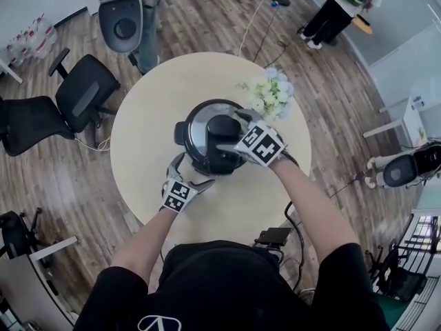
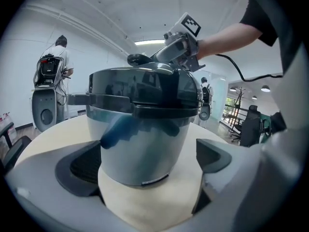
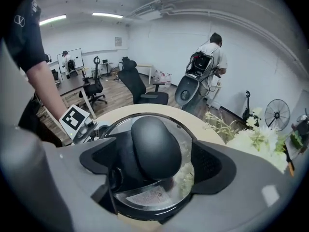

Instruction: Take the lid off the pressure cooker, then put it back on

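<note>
A pressure cooker [image 1: 187,133] stands in the middle of a round pale table [image 1: 148,112], its lid [image 1: 201,114] on. In the right gripper view the lid's black domed handle [image 3: 154,146] sits between the jaws of my right gripper [image 3: 152,161], with a gap on each side; the gripper points steeply down and is open. From the head view the right gripper [image 1: 233,131] hovers over the lid. My left gripper [image 2: 149,163] is low at the pot's near left side [image 1: 187,174], open, its jaws flanking the silver pot body [image 2: 140,144].
White flowers [image 1: 272,94] lie on the table just behind and right of the cooker. A small black device [image 1: 274,236] with a cable sits at the table's near edge. Office chairs [image 1: 83,92] stand to the left; people stand at the far side of the room.
</note>
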Demonstrator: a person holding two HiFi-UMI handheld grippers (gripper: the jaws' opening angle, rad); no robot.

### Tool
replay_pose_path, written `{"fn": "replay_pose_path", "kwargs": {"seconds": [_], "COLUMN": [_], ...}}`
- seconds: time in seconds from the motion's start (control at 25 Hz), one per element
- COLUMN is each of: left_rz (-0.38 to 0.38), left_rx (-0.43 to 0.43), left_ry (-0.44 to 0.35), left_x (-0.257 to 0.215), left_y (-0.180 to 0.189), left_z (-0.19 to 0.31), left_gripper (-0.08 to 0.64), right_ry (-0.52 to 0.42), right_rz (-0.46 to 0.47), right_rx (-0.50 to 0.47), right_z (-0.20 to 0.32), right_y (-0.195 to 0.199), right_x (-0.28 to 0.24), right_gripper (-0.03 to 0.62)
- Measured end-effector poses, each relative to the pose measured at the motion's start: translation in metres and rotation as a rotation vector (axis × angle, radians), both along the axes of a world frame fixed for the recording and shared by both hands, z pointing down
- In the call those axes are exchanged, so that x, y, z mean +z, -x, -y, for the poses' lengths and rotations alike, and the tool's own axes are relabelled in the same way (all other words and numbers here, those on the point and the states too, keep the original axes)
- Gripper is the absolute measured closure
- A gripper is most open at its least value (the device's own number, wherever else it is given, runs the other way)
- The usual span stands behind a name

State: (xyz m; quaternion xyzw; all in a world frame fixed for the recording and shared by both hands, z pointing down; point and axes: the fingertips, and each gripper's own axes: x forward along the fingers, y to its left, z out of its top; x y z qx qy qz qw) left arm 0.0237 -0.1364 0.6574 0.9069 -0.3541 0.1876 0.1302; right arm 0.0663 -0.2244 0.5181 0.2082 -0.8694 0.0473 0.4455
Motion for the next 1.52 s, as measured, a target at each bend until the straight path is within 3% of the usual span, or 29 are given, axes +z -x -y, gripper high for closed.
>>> {"fn": "replay_pose_path", "kwargs": {"seconds": [0.24, 0.64, 0.96, 1.32, 1.52], "left_rz": [0.001, -0.015, -0.015, 0.017, 0.015], "left_rx": [-0.022, -0.049, -0.117, -0.089, -0.092], "left_ry": [0.015, 0.029, 0.064, 0.087, 0.085], "left_x": [0.006, 0.008, 0.003, 0.002, 0.005], "left_y": [0.003, 0.003, 0.001, -0.004, -0.003], "left_z": [0.003, 0.008, 0.017, 0.020, 0.019], "left_gripper": [-0.031, -0.031, -0.030, -0.031, -0.031], "right_ry": [0.116, 0.188, 0.194, 0.195, 0.203], "right_rz": [-0.046, -0.118, -0.135, -0.123, -0.112], "right_rx": [-0.045, -0.149, -0.089, 0.016, 0.151], "right_z": [0.007, 0.006, 0.012, 0.016, 0.020], "right_y": [0.008, 0.021, 0.020, 0.013, 0.014], "right_x": [0.018, 0.020, 0.015, 0.013, 0.015], "right_gripper": [0.115, 0.247, 0.250, 0.244, 0.242]}}
